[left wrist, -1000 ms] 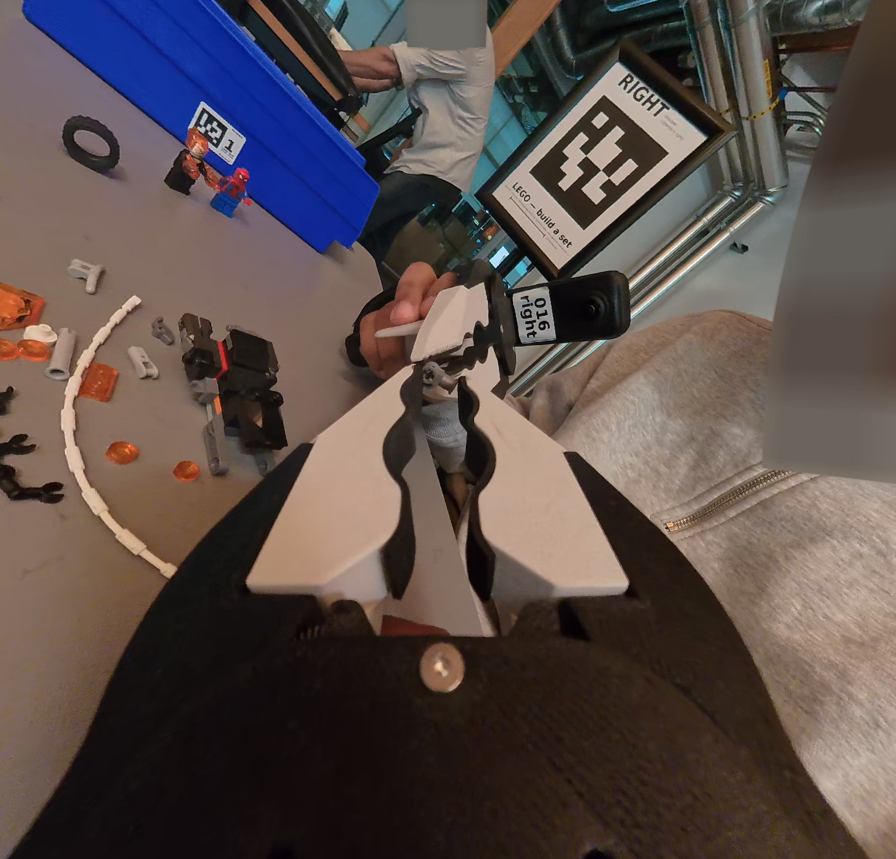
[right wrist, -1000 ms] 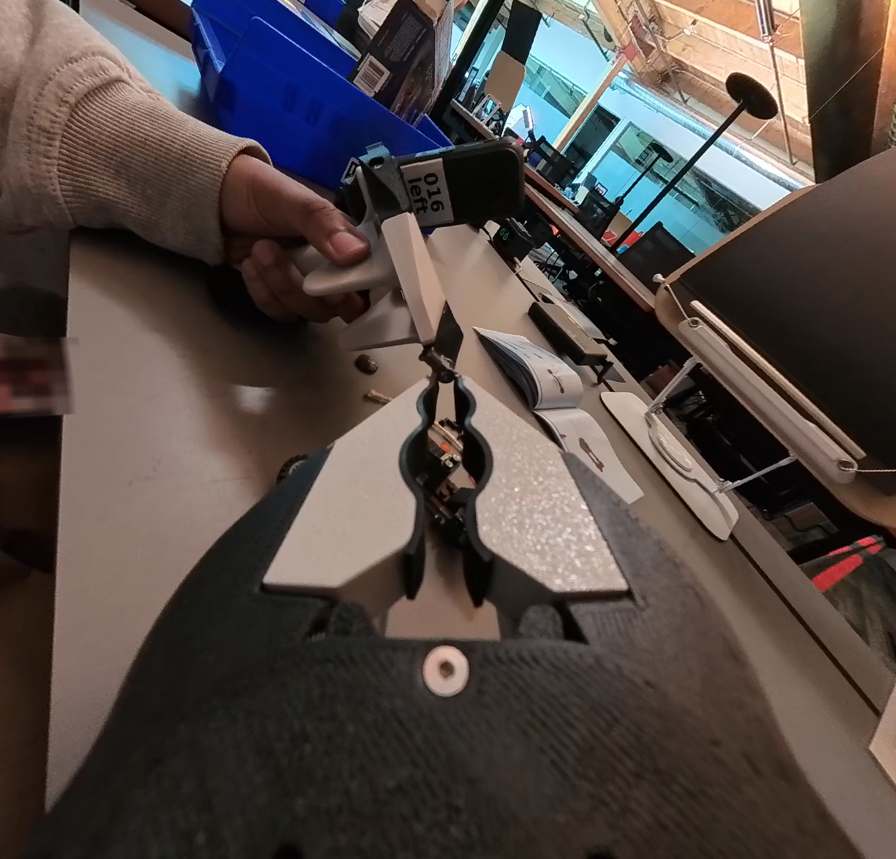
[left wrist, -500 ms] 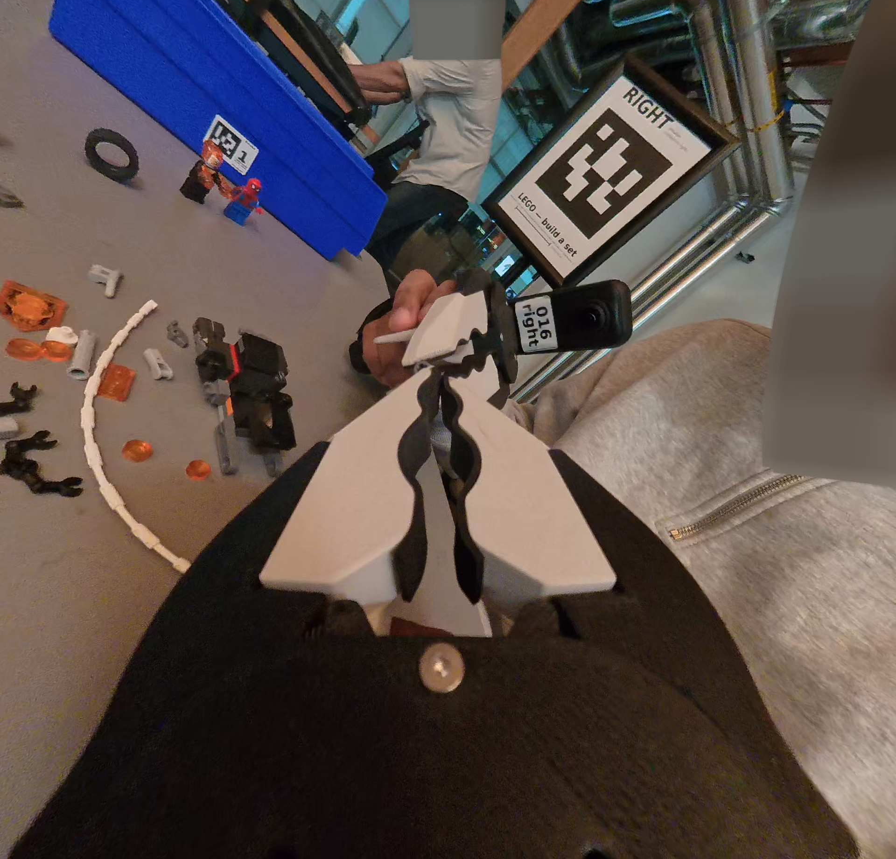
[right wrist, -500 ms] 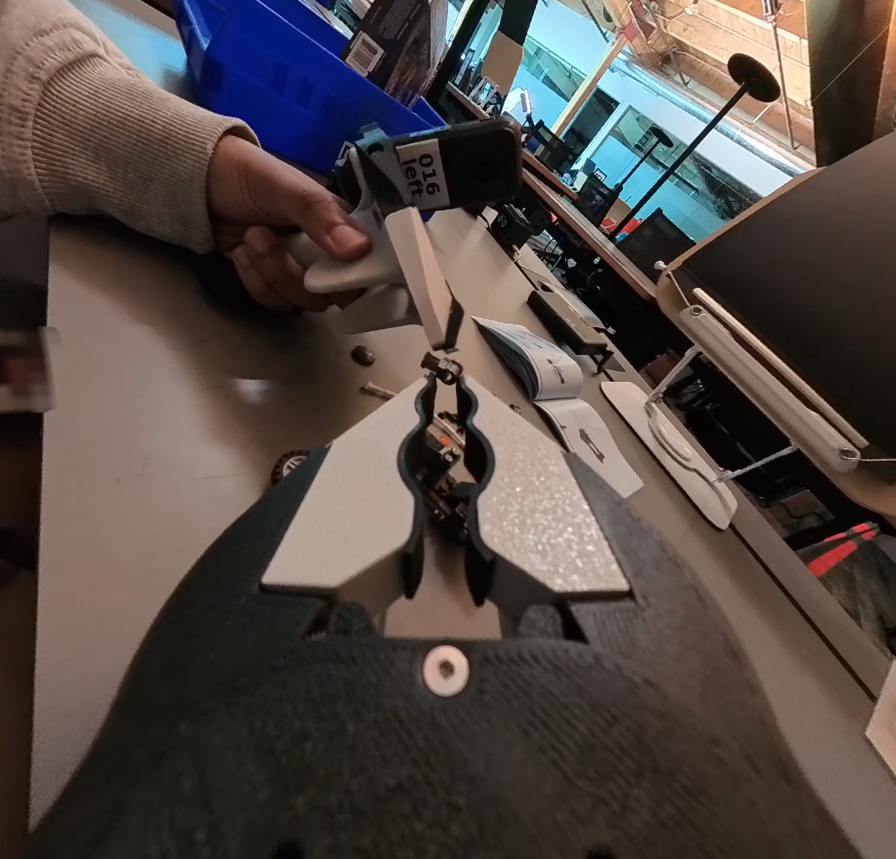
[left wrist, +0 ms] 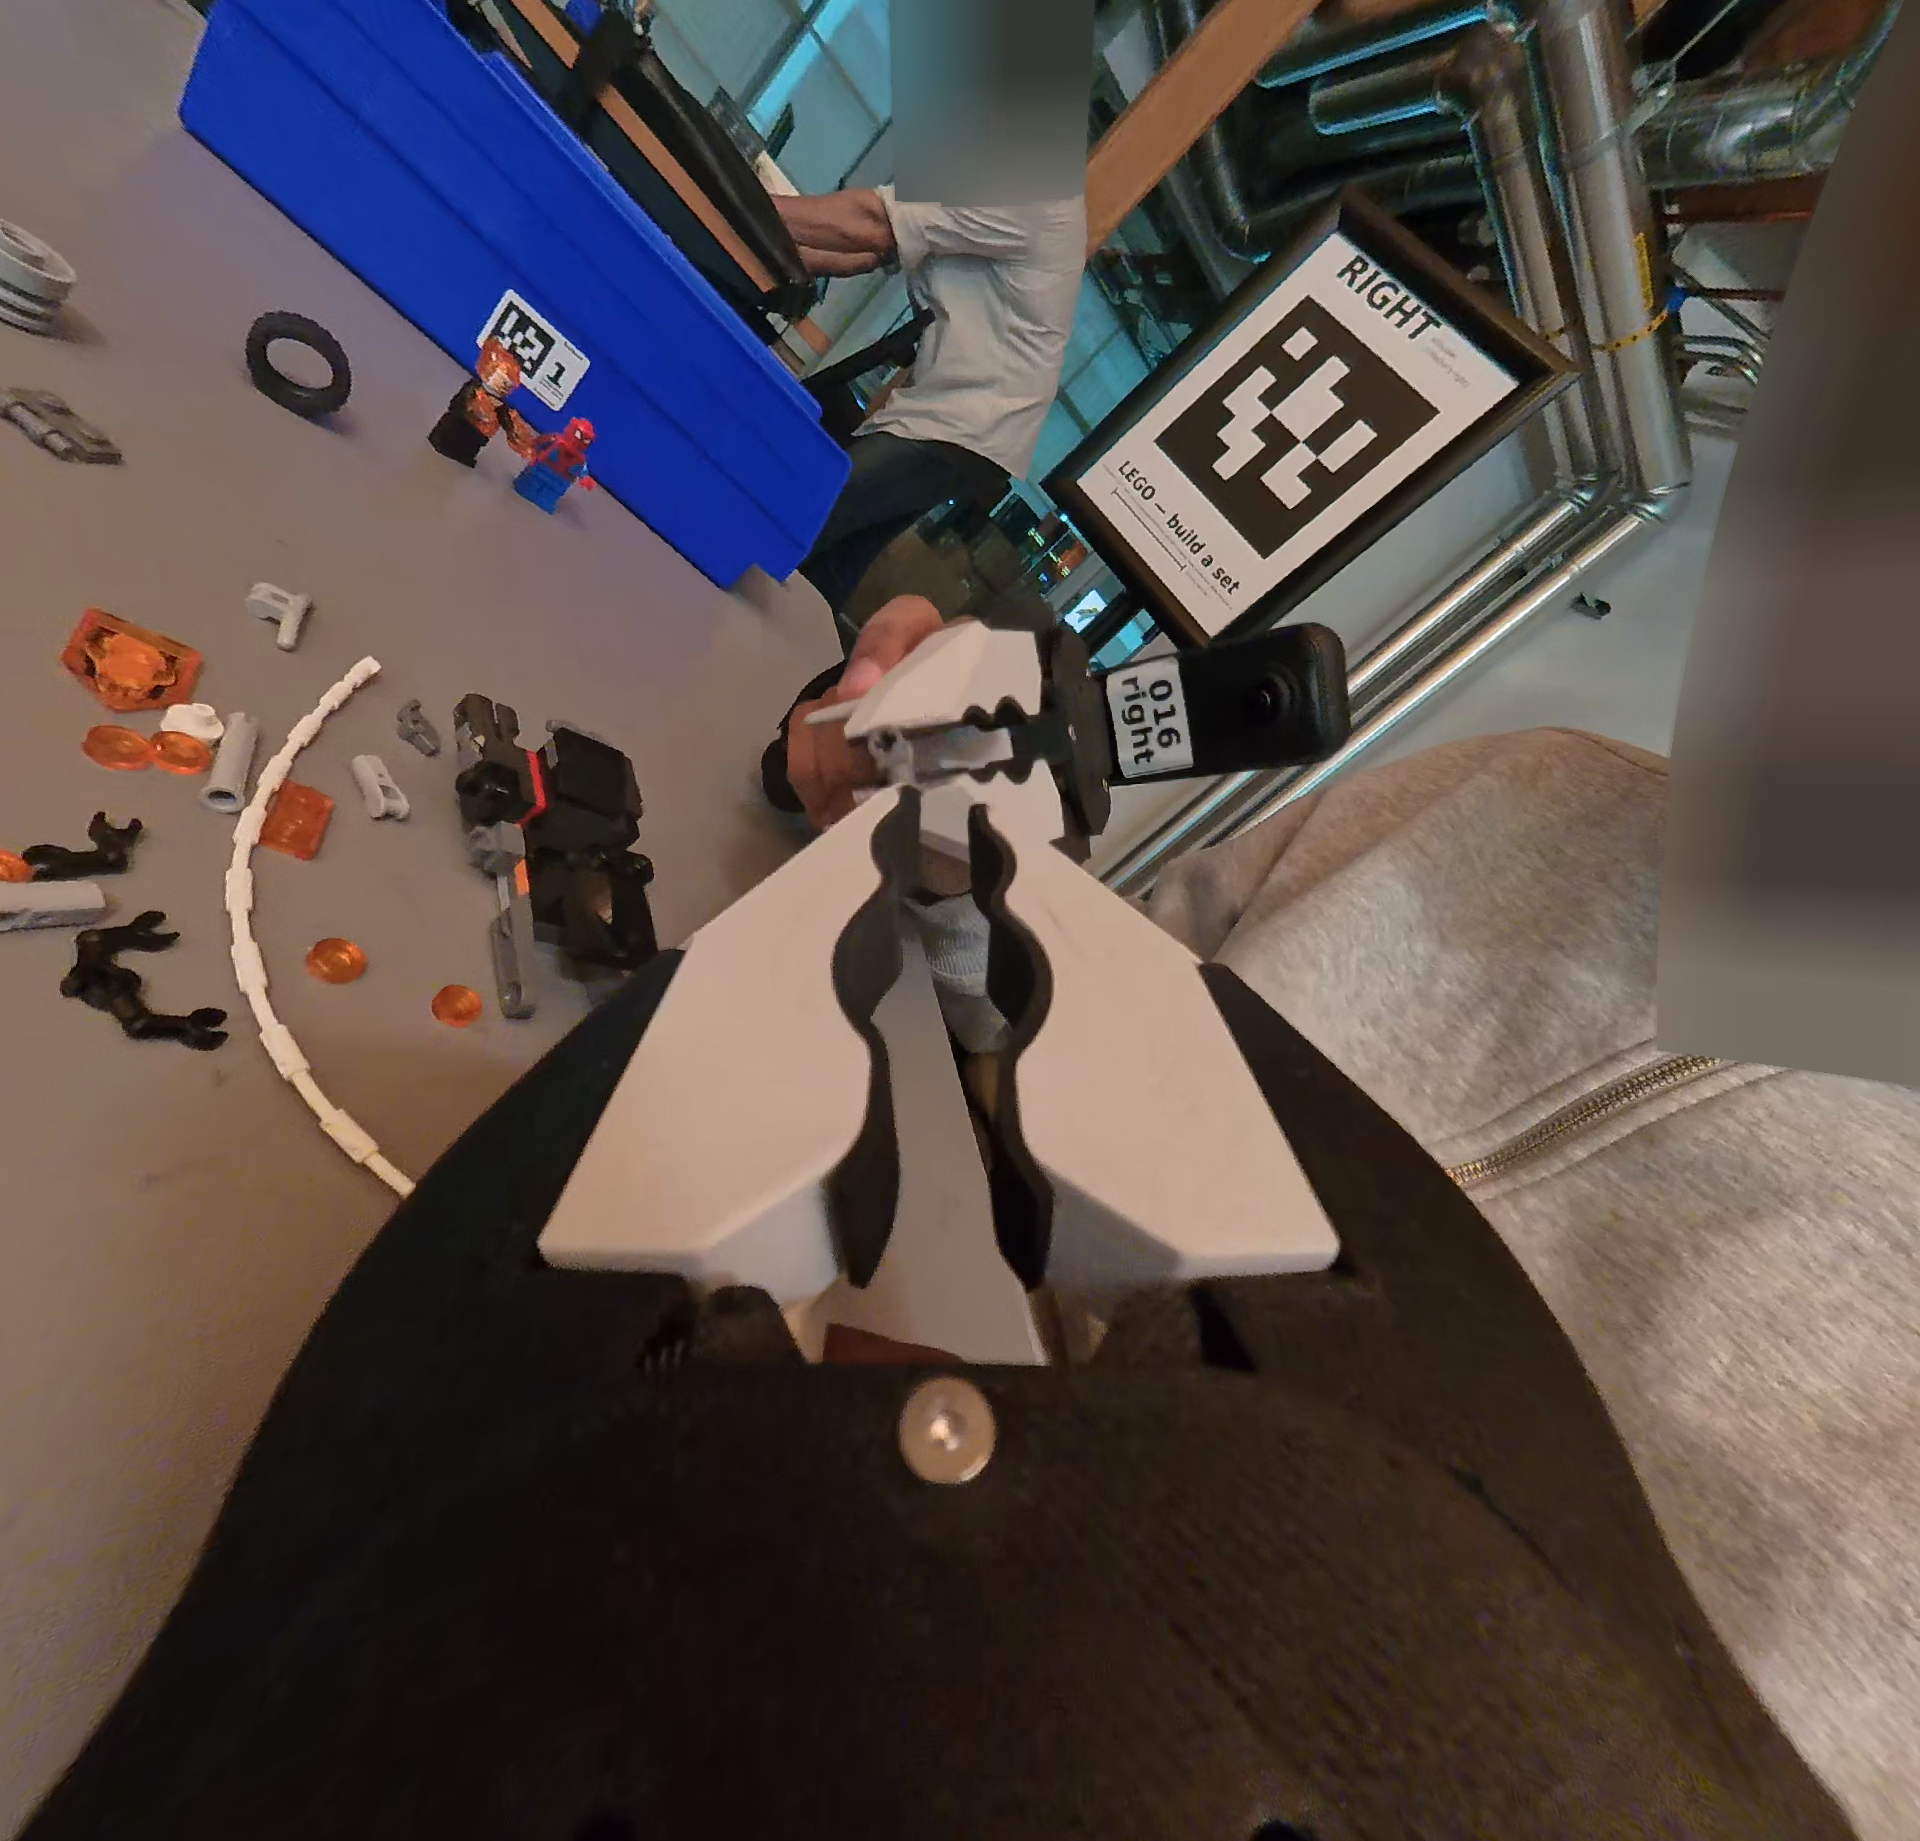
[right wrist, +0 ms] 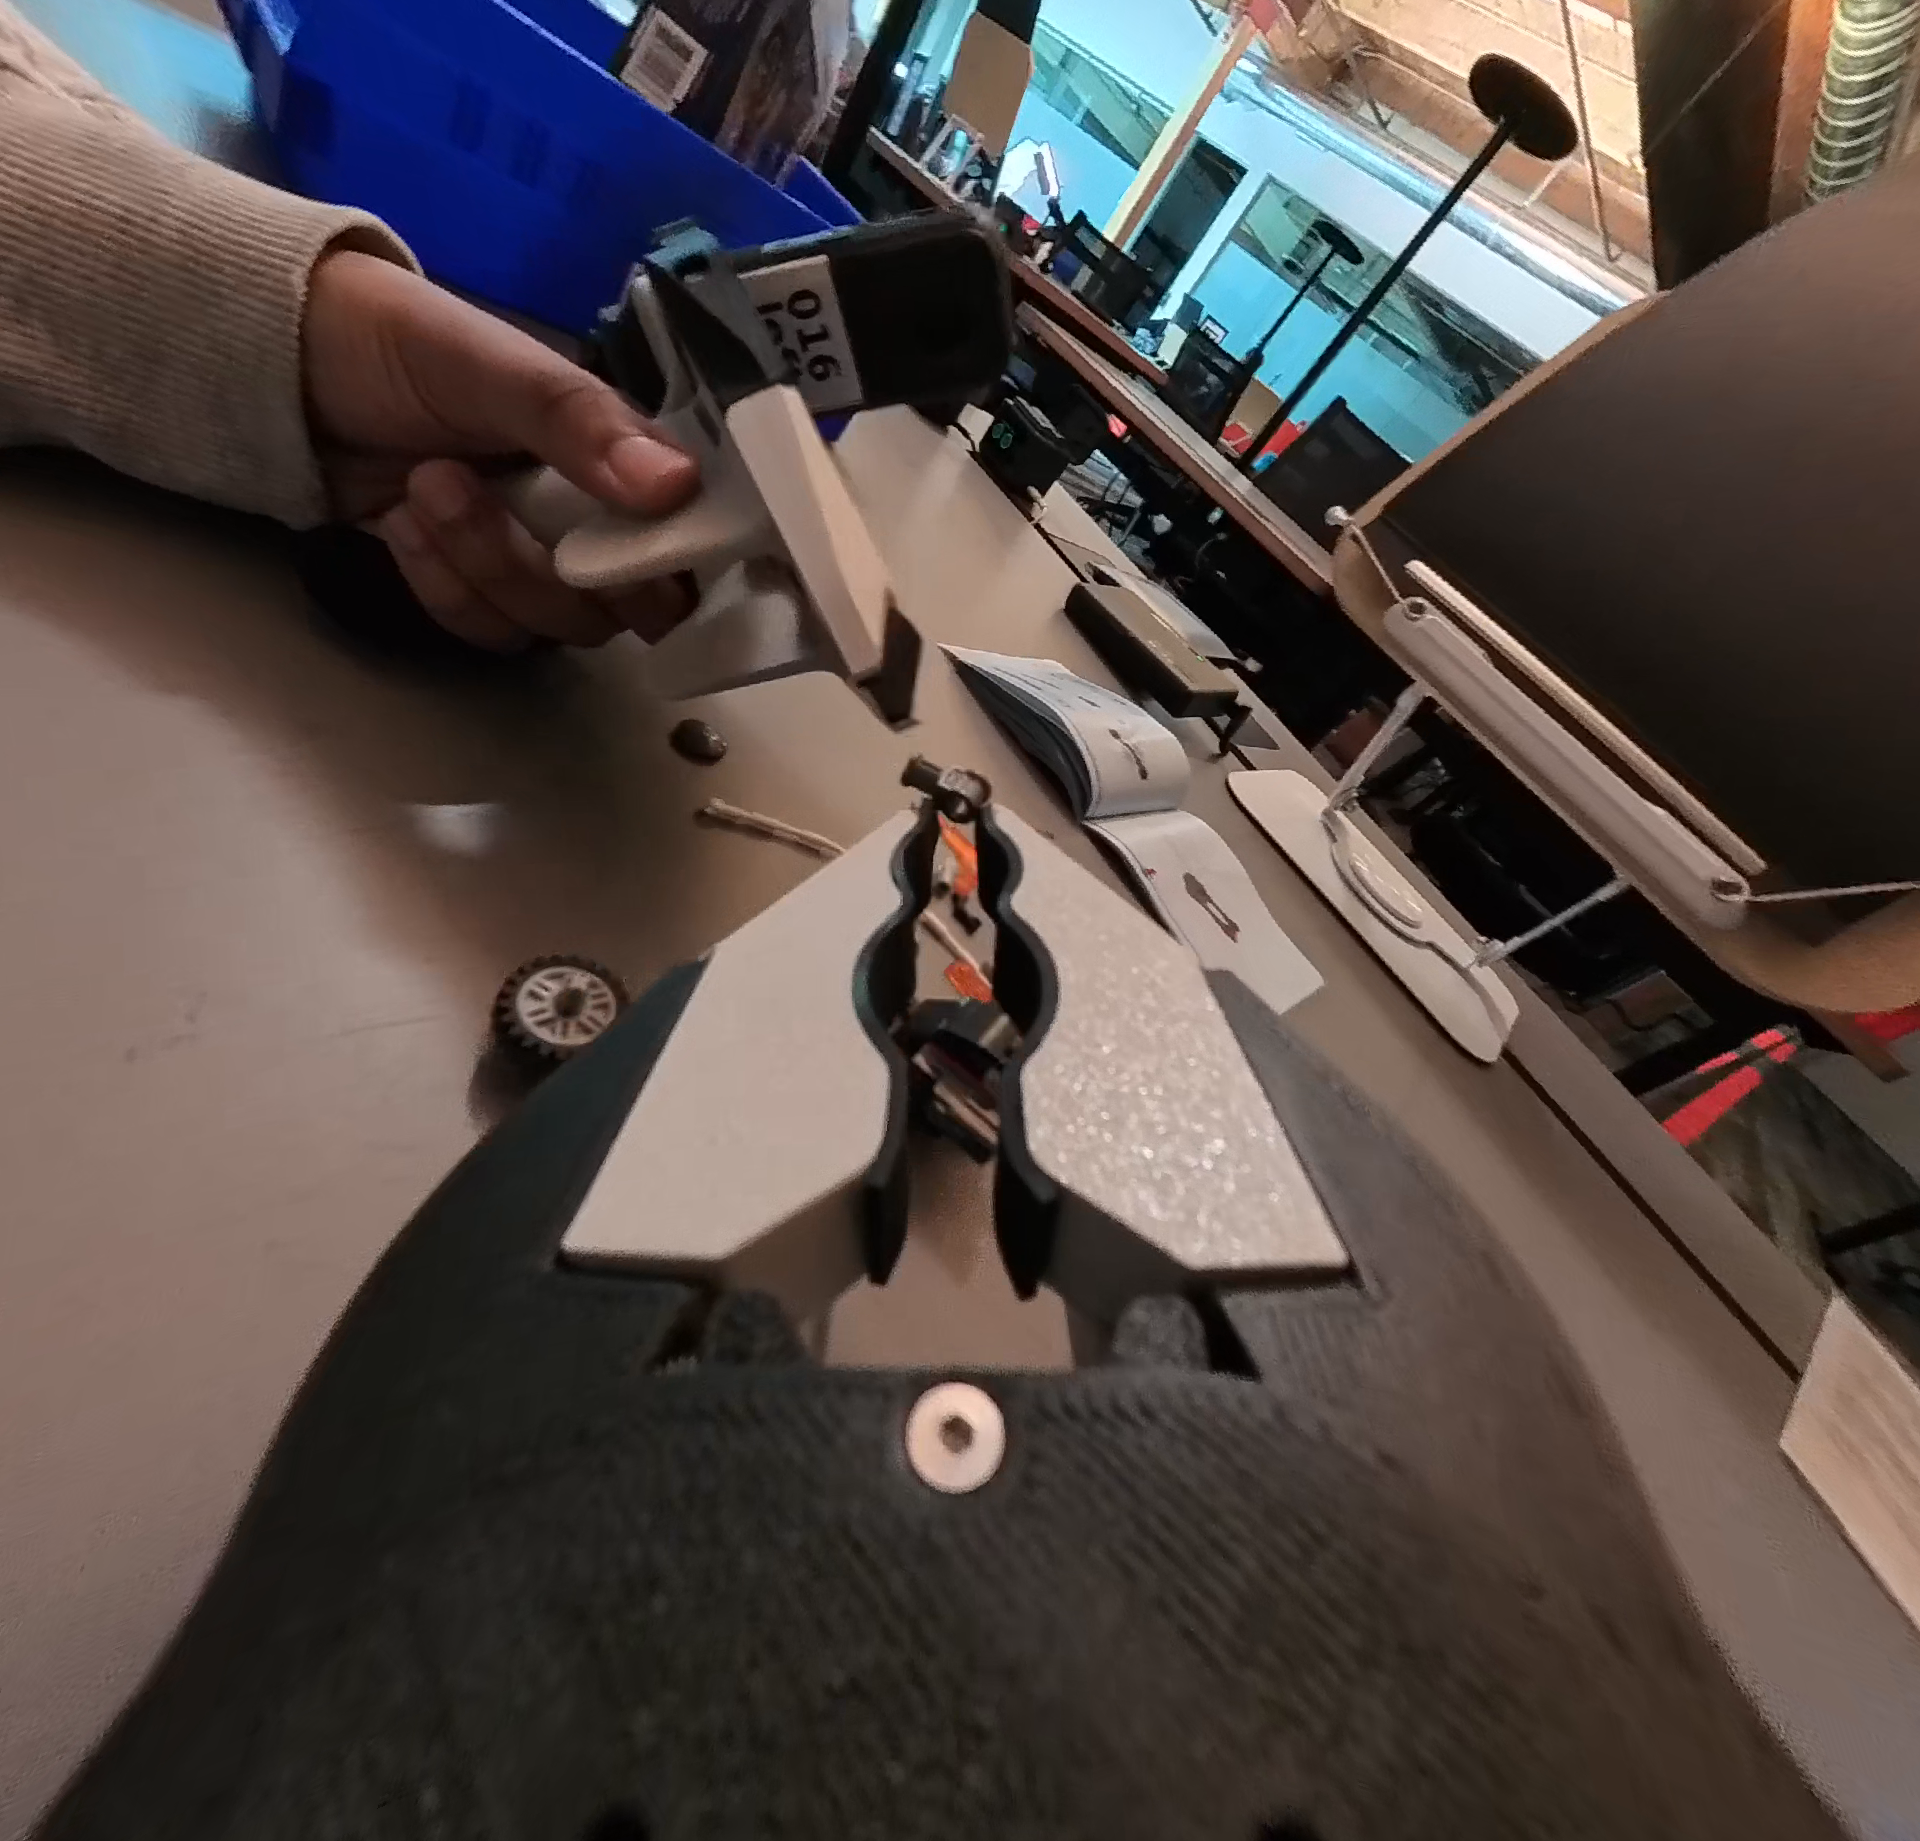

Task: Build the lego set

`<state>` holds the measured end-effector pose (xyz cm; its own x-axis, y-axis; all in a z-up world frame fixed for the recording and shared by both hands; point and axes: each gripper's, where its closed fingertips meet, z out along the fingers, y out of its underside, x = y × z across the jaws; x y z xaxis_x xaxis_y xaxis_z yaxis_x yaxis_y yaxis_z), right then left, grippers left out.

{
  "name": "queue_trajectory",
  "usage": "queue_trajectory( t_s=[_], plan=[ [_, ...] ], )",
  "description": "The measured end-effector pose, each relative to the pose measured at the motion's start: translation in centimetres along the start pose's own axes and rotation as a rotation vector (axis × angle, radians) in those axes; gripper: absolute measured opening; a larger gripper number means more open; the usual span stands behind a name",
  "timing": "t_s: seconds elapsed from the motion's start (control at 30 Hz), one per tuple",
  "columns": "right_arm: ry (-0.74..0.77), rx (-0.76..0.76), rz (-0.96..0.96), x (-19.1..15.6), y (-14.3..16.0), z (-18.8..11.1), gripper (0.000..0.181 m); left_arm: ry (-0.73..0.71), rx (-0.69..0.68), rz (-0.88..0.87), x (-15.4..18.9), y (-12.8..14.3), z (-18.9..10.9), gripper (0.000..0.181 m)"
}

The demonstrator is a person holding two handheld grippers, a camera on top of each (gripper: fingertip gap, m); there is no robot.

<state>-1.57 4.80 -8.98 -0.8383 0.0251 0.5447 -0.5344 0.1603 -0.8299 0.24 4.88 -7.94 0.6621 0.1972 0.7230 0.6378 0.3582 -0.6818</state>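
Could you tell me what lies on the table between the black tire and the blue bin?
In the left wrist view, two minifigures stand between the black tire and the blue bin, close against the bin's side.

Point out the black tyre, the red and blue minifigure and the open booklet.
black tyre [left wrist: 297, 364], left wrist view, on its rubber ring.
red and blue minifigure [left wrist: 558, 461], left wrist view, on its torso.
open booklet [right wrist: 1091, 747], right wrist view, on its upper page.
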Motion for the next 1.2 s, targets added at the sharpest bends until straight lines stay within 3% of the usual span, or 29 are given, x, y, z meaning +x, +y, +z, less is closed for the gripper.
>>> queue_trajectory(
  t_s=[0.13, 0.33, 0.47, 0.57, 1.0, 1.2],
  plan=[
    [0.023, -0.033, 0.074, 1.9, 1.2, -0.9, 0.005, 0.0, 0.007, 0.006, 0.0, -0.1, -0.1, 0.008],
    [-0.199, -0.322, 0.287, 1.6, 6.4, -3.4, 0.005, -0.002, 0.005, 0.009, 0.0, -0.1, 0.0, 0.011],
    [-0.356, -0.443, 0.329, -0.2, 8.0, -5.4, 0.0, -0.004, 0.001, 0.007, -0.1, -0.1, 0.0, 0.011],
    [-0.388, -0.519, 0.311, -0.8, 8.9, -6.1, 0.0, -0.005, -0.002, 0.006, -0.1, -0.1, 0.0, 0.011],
    [-0.43, -0.617, 0.335, -1.7, 9.6, -6.9, 0.001, -0.008, -0.006, 0.007, -0.1, 0.0, 0.1, 0.011],
    [-0.434, -0.569, 0.364, -1.8, 8.8, -6.4, 0.003, -0.008, -0.006, 0.004, -0.2, 0.0, 0.1, 0.011]
  ],
)
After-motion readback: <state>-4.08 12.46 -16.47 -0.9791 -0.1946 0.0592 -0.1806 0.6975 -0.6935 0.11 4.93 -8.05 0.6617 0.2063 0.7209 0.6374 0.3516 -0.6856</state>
